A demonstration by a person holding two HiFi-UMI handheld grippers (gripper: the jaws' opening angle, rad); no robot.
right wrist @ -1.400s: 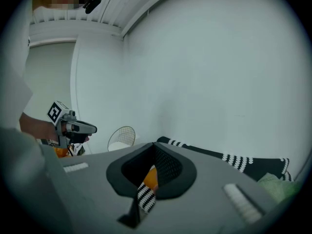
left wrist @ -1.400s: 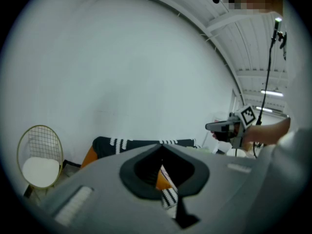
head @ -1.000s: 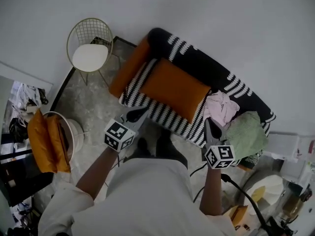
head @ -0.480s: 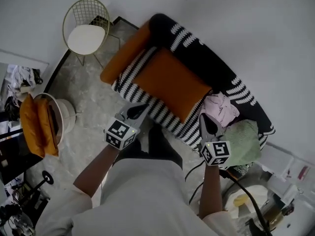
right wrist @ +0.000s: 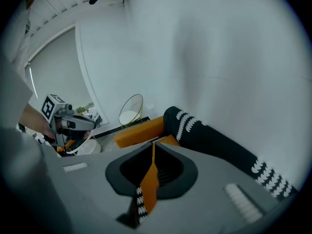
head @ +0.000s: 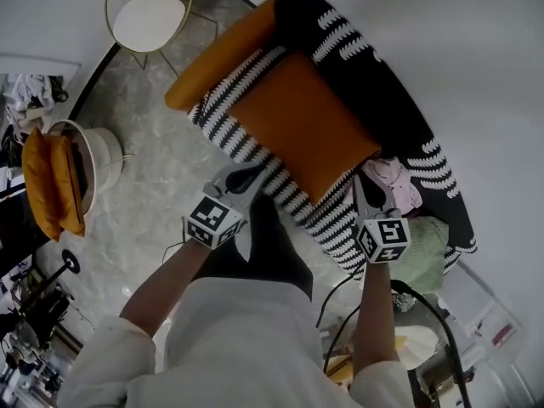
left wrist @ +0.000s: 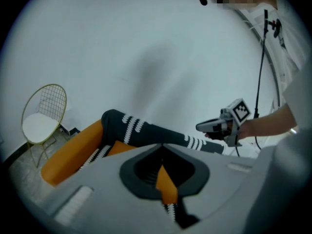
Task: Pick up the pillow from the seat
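Descent brings my closed, empty left gripper (head: pixel 246 178) and right gripper (head: pixel 360 190) near the flat orange fabric pillow (head: pixel 299 126) ahead; opening comes next.

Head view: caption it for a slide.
Left gripper and right gripper hover by the front edge of the black-and-white striped sofa seat, facing the rectangular orange pillow on it.

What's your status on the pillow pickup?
Both shut, empty: left tongs, right tongs, near seat front edge. The orange pillow flat on it, untouched. Beside it pink clothing, near right tongs.
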